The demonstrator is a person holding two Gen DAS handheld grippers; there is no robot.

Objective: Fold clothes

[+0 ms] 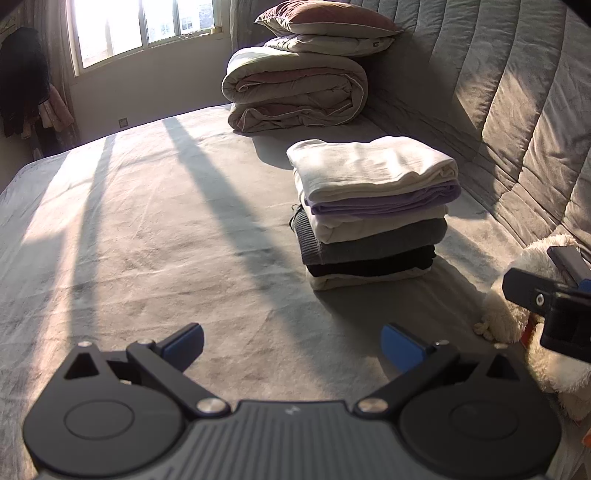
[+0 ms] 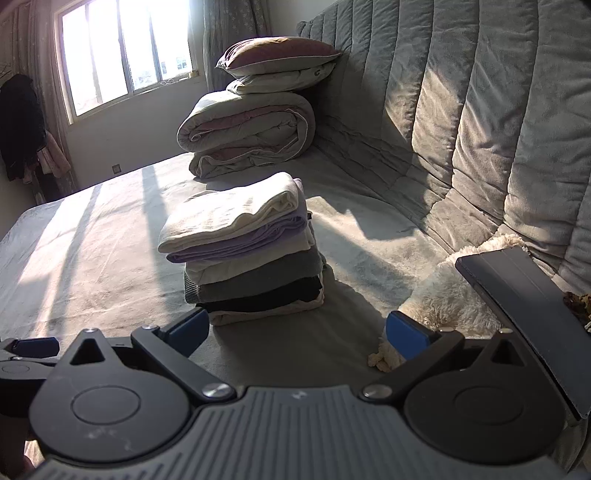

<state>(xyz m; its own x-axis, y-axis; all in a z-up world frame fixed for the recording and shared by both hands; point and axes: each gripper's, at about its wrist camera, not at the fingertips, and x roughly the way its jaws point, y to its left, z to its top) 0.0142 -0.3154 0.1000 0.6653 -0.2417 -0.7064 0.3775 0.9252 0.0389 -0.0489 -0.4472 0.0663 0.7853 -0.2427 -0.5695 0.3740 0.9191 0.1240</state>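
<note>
On the left of the scene the left gripper [image 1: 291, 345] hung over bare sheet [image 1: 147, 221] with its blue-padded jaws spread wide and nothing between them; the stack of folded clothes [image 1: 373, 210] stood ahead and to its right, squarely on the bed and just in front of the rolled duvet [image 1: 295, 92] with its pillows [image 1: 325, 22]. Judged by the look of it, the pile would be soft and light, each layer limp and prone to slide off its neighbour, so any lift ought to come from beneath the lowest piece with both sides supported, or by pinching one folded edge for a single garment; the rounded fold edges facing the cameras seemed the surest hold. The stack ran from a cream top piece down through lilac, cream, grey knit and black to a pale bottom layer, its edges fairly even, with the grey knit jutting a little at the left. Further right, the right gripper [image 2: 295, 341] was likewise released and empty, the pile straight ahead of it and near its left finger, and a white plush toy [image 2: 450, 295] lay close beside its right finger against the quilted headboard [image 2: 480, 129]. No unfolded garment showed in either view, so the folding seemed near done
</note>
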